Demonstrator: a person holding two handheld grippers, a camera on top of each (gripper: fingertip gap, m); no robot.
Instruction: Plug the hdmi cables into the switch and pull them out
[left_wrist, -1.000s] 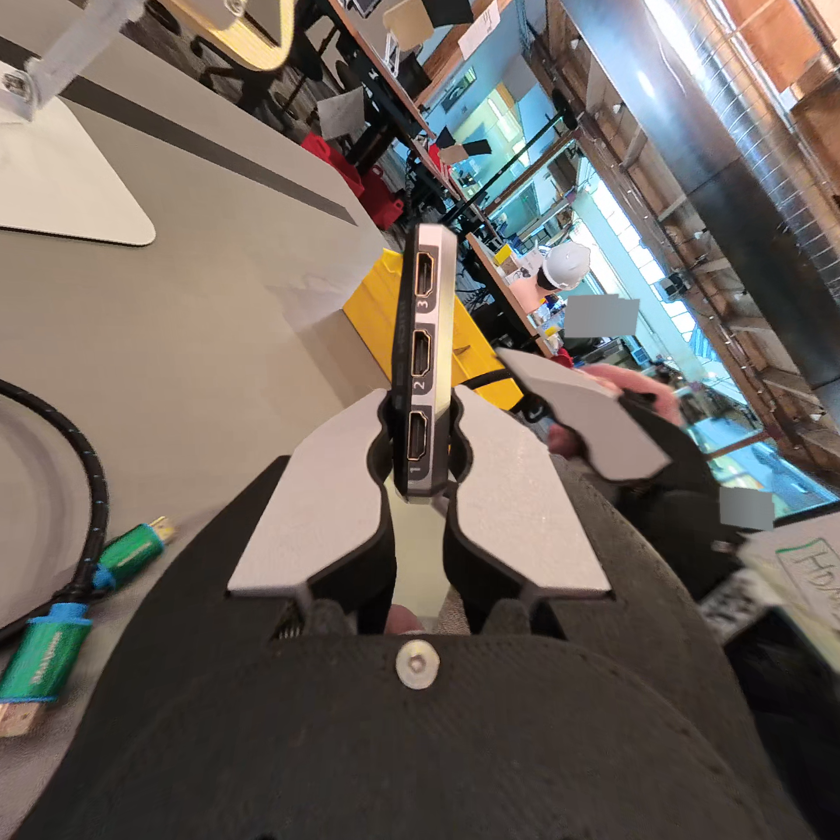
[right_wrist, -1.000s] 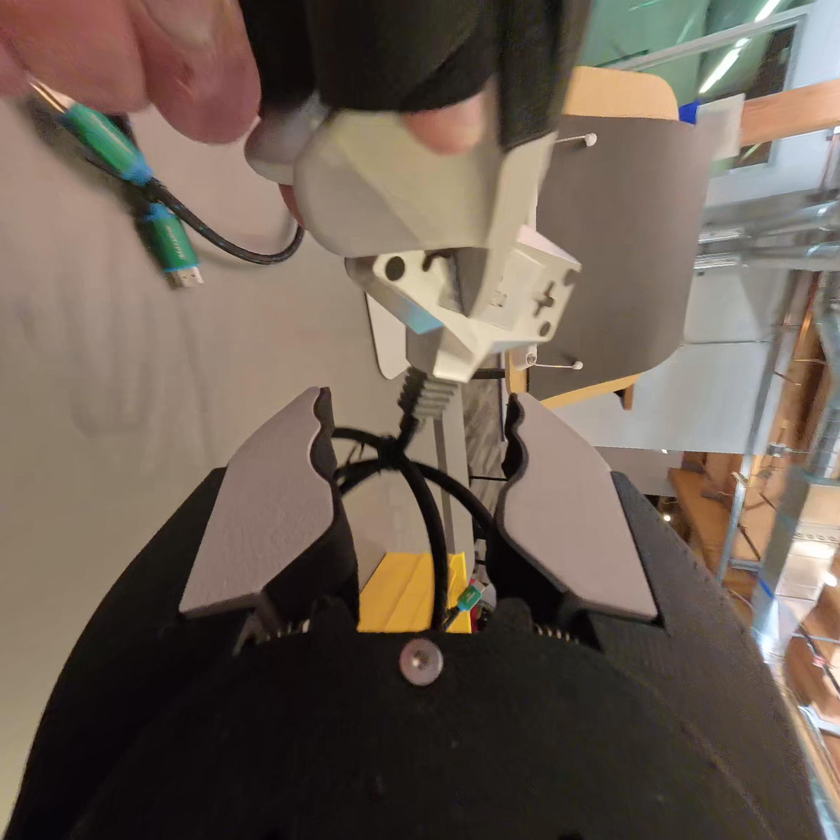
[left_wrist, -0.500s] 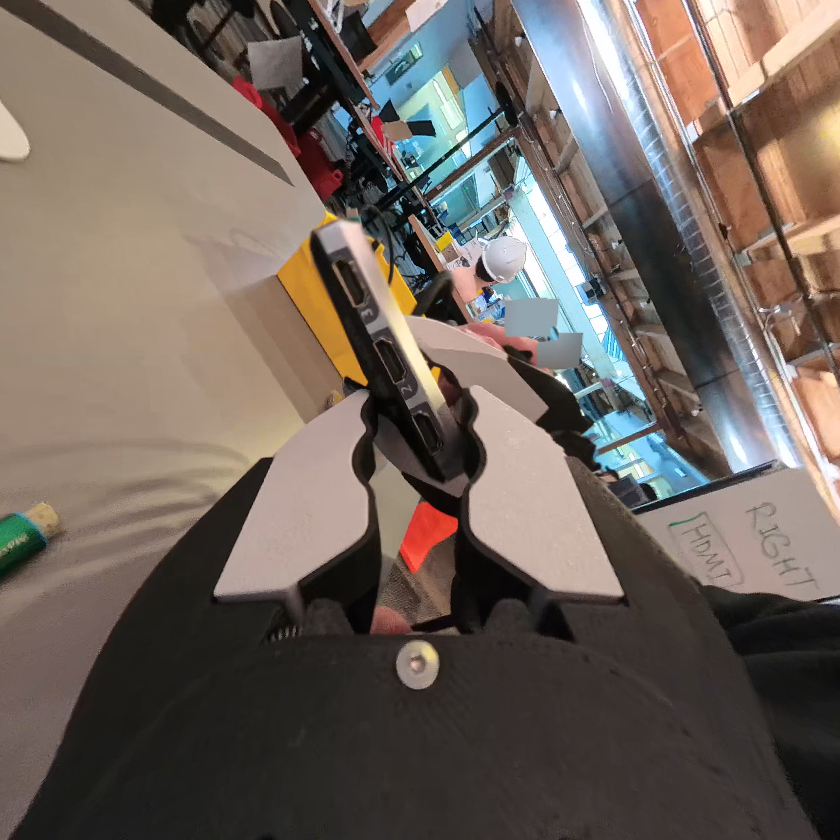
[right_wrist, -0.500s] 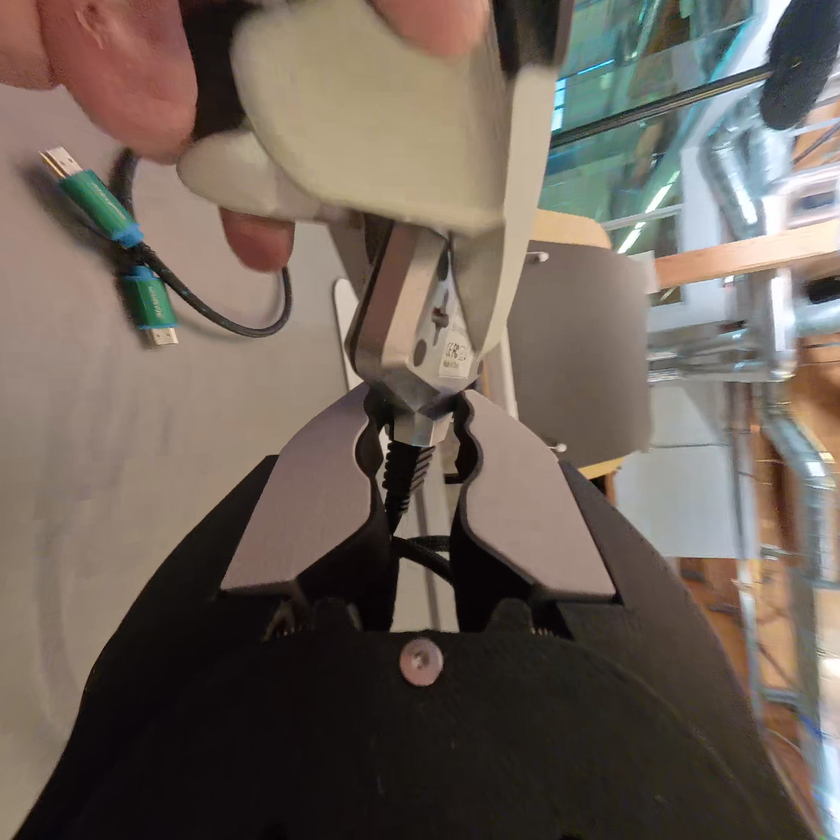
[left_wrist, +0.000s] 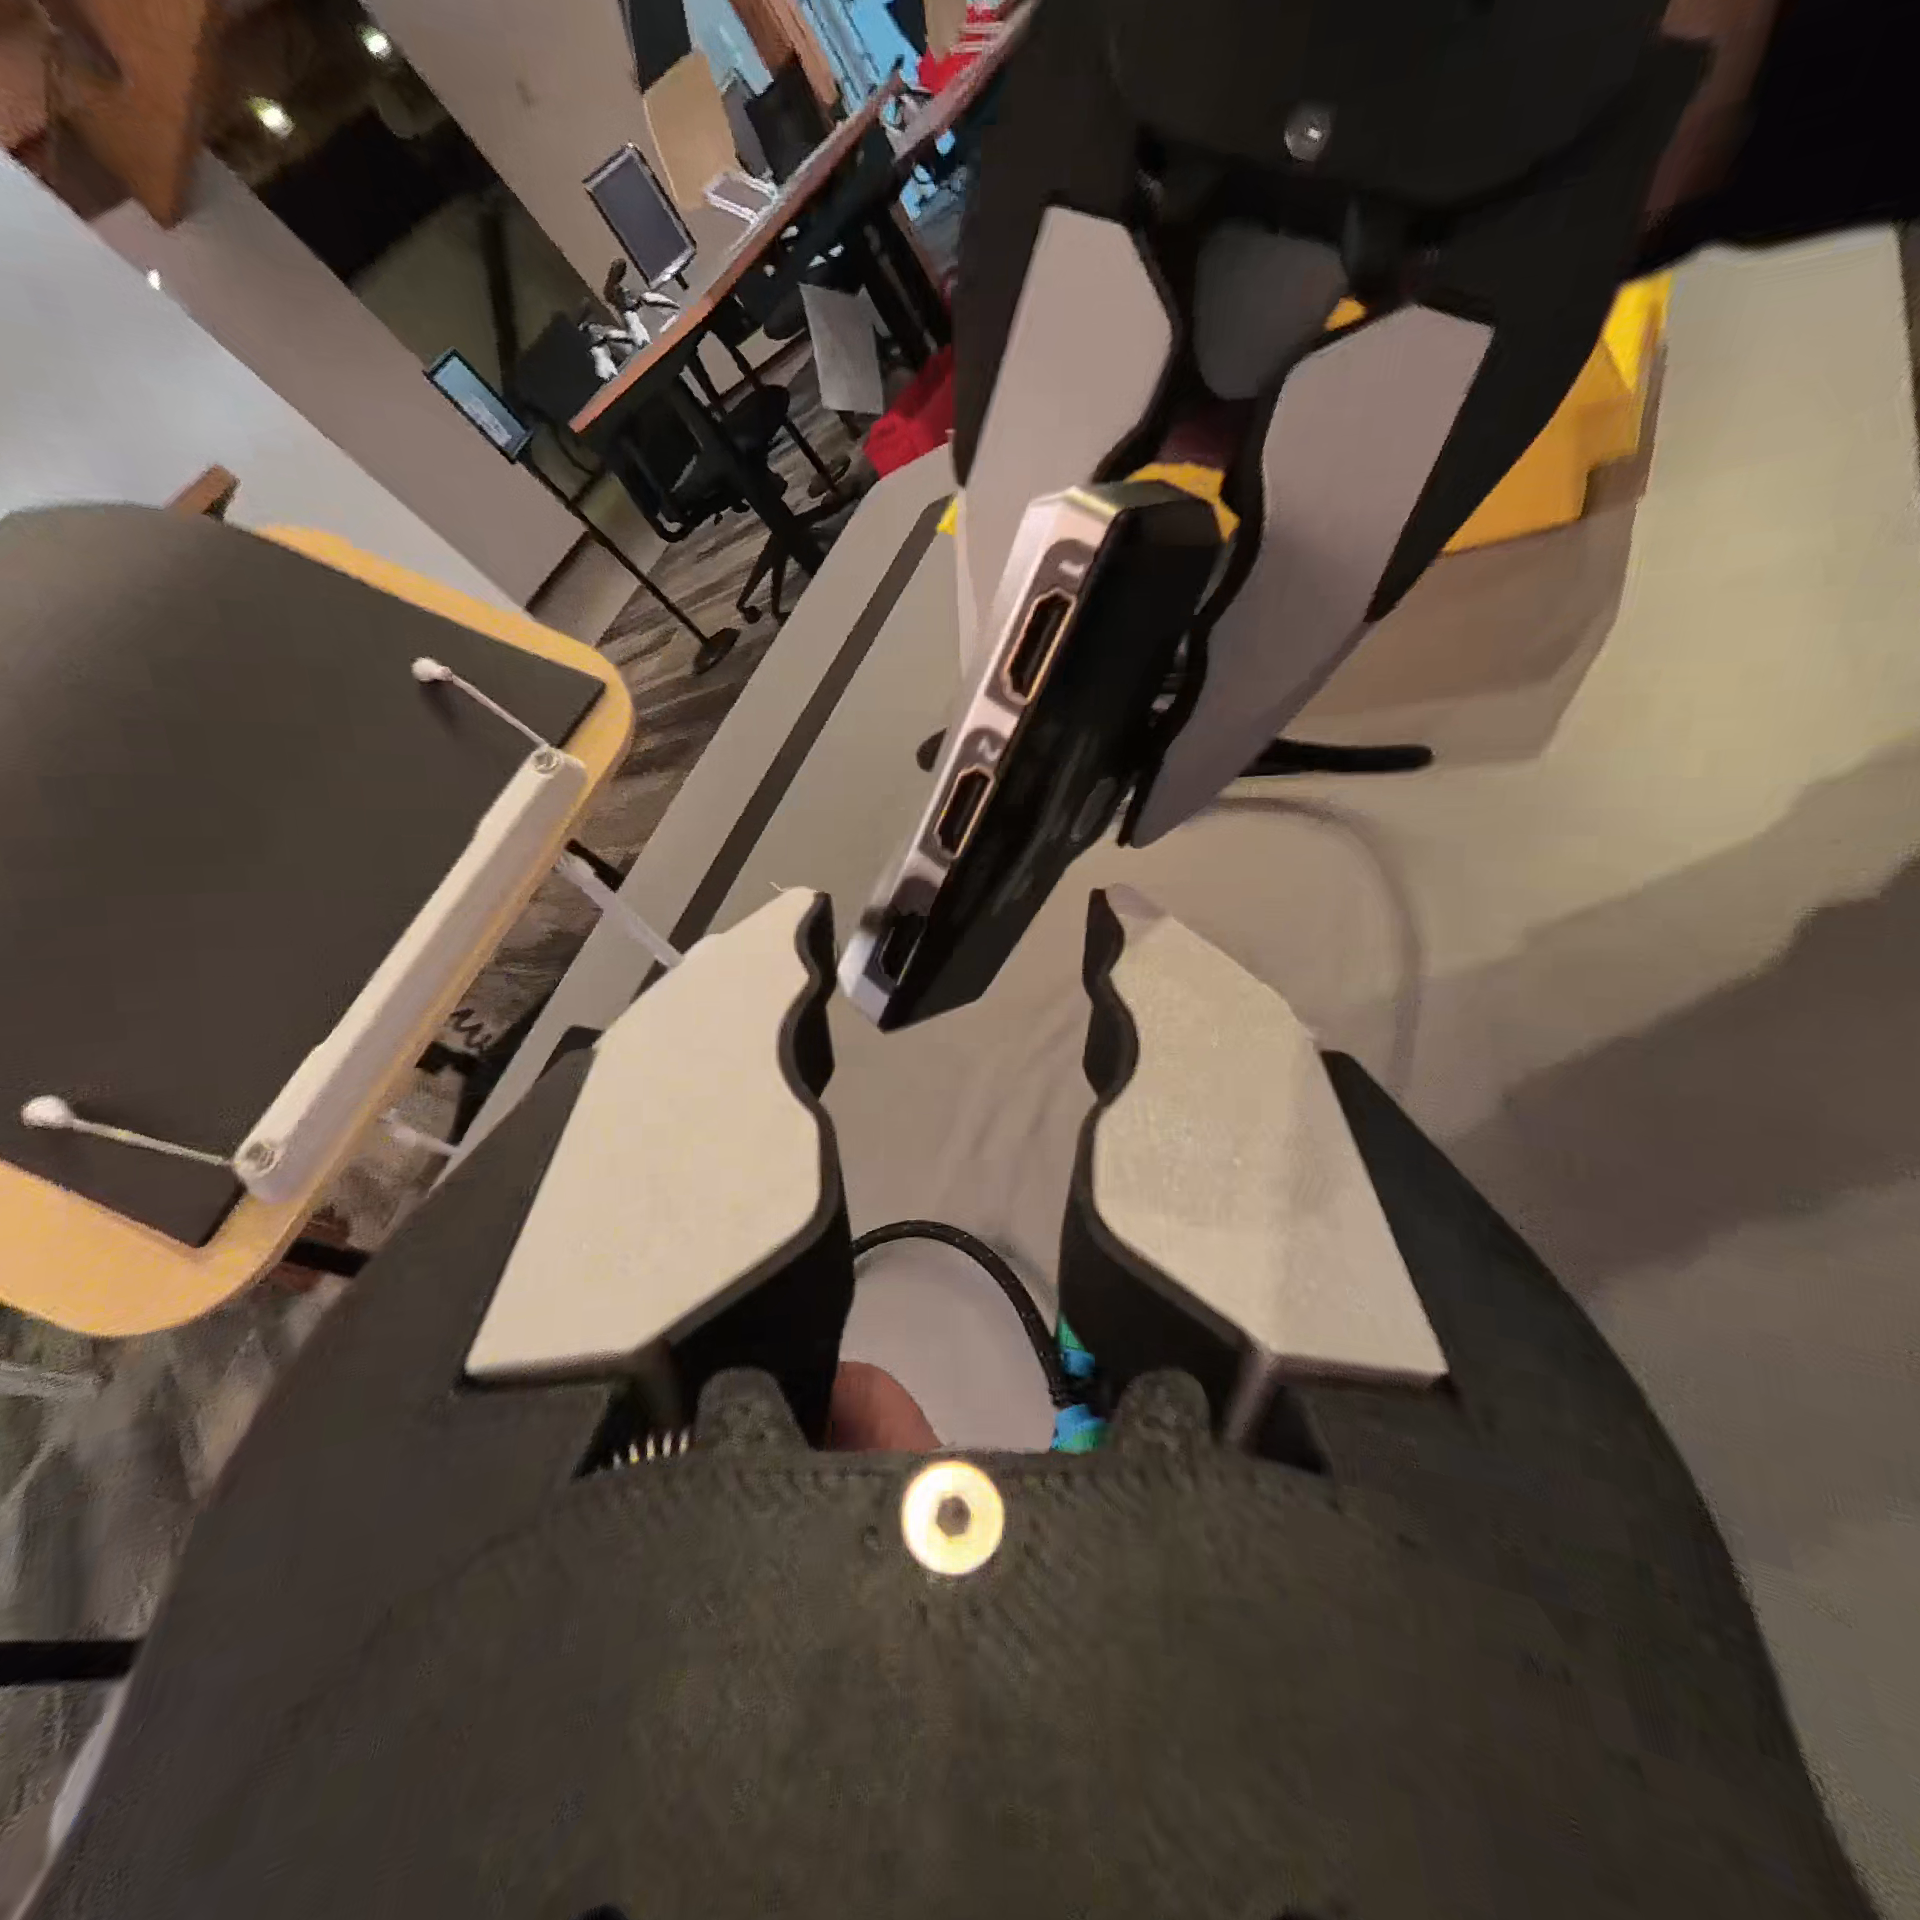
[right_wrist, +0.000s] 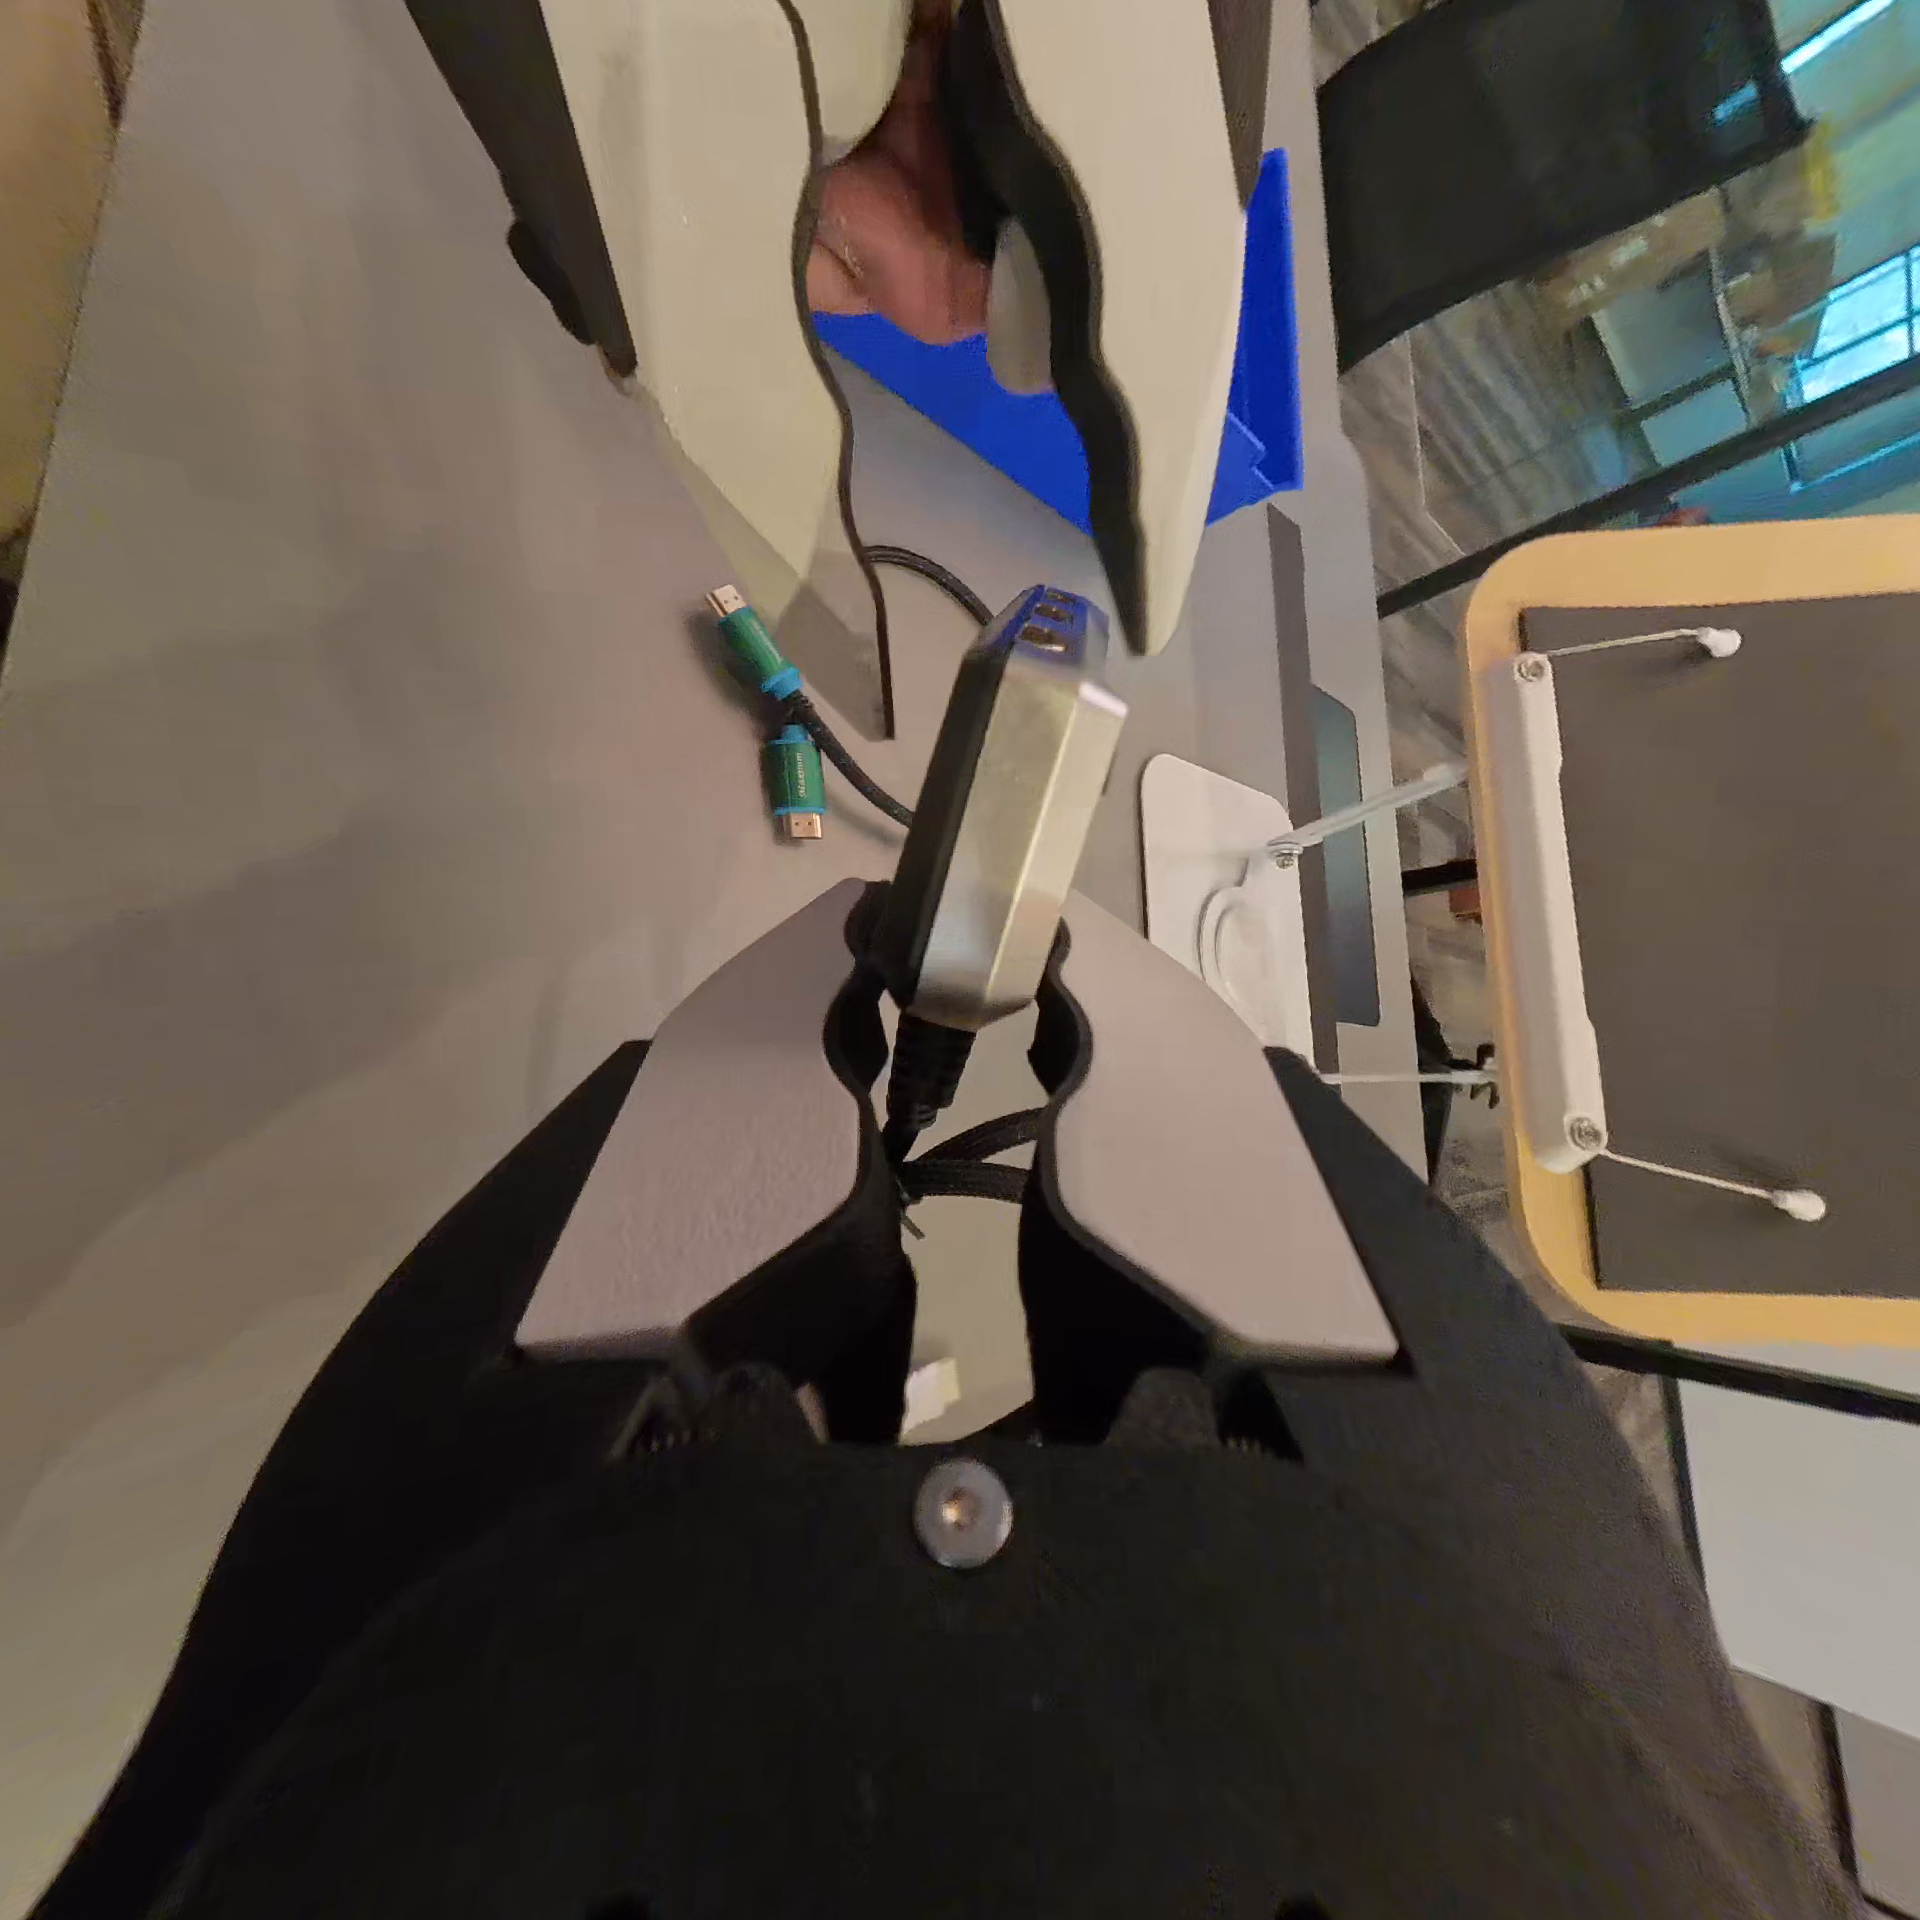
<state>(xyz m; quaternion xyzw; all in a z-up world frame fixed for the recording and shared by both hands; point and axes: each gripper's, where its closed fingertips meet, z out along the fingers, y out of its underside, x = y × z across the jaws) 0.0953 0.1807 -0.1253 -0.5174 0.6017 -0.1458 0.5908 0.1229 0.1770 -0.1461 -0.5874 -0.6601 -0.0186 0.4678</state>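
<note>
Dim warm indoor light, soft shadows, motion blur, strong fisheye edge distortion.

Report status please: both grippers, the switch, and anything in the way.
Left gripper open, off the switch. Right gripper shut on switch at its cord end, held off the table. Three ports empty. Green-plug cable loose on table. Nothing blocking.

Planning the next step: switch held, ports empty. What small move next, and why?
Probably move the left gripper to a green HDMI plug on the table. Its fingers are open and empty, the right gripper is shut on the switch, and the three ports look empty.
</note>
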